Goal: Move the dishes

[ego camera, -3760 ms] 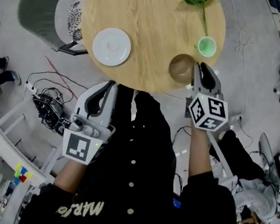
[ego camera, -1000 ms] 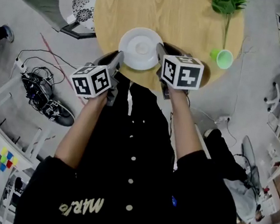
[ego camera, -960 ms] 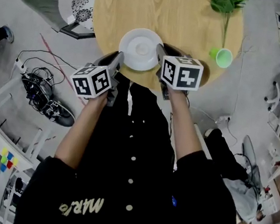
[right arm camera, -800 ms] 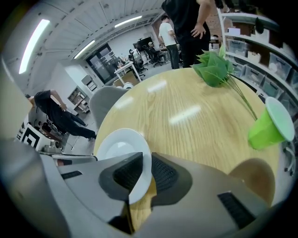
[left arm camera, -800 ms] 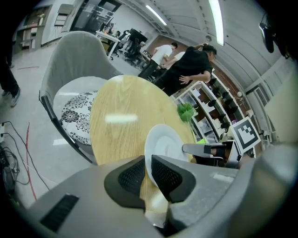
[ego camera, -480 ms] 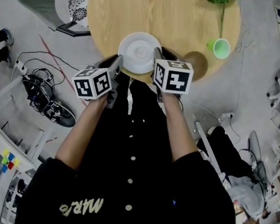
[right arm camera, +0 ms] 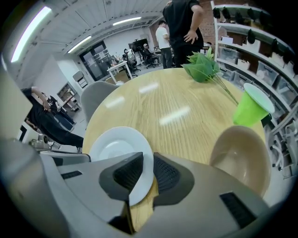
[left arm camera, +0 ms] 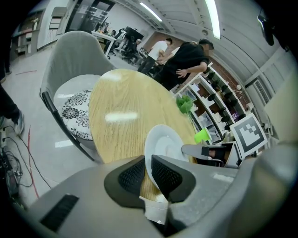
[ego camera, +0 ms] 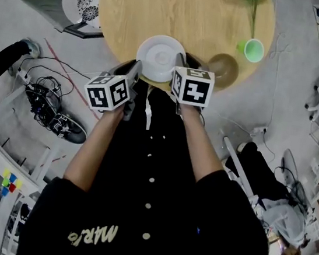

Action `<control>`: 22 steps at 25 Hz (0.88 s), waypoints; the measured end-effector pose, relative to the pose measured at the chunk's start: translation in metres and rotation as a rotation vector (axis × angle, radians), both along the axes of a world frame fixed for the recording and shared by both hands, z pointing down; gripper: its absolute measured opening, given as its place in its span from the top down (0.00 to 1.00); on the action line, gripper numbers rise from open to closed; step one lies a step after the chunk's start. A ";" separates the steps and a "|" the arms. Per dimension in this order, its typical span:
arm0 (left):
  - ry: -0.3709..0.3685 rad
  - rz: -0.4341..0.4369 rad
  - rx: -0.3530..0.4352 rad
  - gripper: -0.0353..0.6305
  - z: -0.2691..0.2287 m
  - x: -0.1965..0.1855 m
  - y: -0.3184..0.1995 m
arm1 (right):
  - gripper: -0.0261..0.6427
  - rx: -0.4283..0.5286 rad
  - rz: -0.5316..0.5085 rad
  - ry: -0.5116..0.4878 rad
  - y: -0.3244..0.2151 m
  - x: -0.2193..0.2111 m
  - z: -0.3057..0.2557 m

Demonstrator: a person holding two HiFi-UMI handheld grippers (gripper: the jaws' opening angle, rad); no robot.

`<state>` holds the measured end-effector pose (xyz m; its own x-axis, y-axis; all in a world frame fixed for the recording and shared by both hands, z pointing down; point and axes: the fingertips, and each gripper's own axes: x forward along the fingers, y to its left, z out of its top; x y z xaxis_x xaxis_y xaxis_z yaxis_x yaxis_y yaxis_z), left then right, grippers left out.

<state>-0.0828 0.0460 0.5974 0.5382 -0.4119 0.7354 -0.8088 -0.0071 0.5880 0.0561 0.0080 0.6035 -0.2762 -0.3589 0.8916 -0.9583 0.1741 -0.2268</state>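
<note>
A white round ceramic plate (ego camera: 159,55) sits at the near edge of the round pale wooden surface (ego camera: 182,9), just in front of the person's dark-shirted chest, and both tongs hold it. The left tongs (left arm camera: 147,160) pinch the plate's near-left rim: the thin white edge runs between their two dark ribbed pads, which close on it from either side. The right tongs (right arm camera: 147,158) pinch the plate's near-right rim in the same way, with the edge caught between their pads. From each gripper view, the other tool shows on the plate's far side.

I cannot tell whether the plate rests flat on the wood or is raised a little.

Right of the plate, near it but apart, stands a tan round bowl (ego camera: 222,69). Further right of the plate and a little beyond it is a light green plastic cup (ego camera: 253,50). A leafy green sprig (right arm camera: 202,67) lies well beyond the plate on the right. Left of the plate and beyond it, off the wood, stands a grey shell chair with a black-and-white patterned cushion (left arm camera: 74,100).
</note>
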 end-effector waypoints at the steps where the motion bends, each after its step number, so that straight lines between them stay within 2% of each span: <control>1: 0.001 0.002 0.004 0.88 0.001 0.000 -0.001 | 0.87 0.001 0.007 0.000 0.001 0.000 0.002; 5: -0.011 0.023 0.018 0.87 0.002 0.001 -0.003 | 0.87 0.021 0.022 0.010 0.001 0.002 0.002; 9: -0.062 0.071 0.061 0.85 0.001 0.000 -0.004 | 0.84 0.054 0.026 0.055 0.002 0.003 -0.001; 13: -0.083 0.024 0.106 0.82 -0.008 -0.011 -0.007 | 0.76 0.077 -0.009 0.111 0.010 -0.004 -0.014; 15: -0.121 0.016 0.166 0.82 -0.020 -0.019 -0.011 | 0.75 0.123 -0.040 0.130 0.013 -0.011 -0.029; 18: -0.147 0.036 0.298 0.84 -0.055 -0.026 -0.020 | 0.78 0.216 -0.087 0.109 0.018 -0.026 -0.065; 22: -0.146 0.099 0.501 0.94 -0.120 -0.021 -0.031 | 0.97 0.349 -0.079 0.068 0.021 -0.016 -0.123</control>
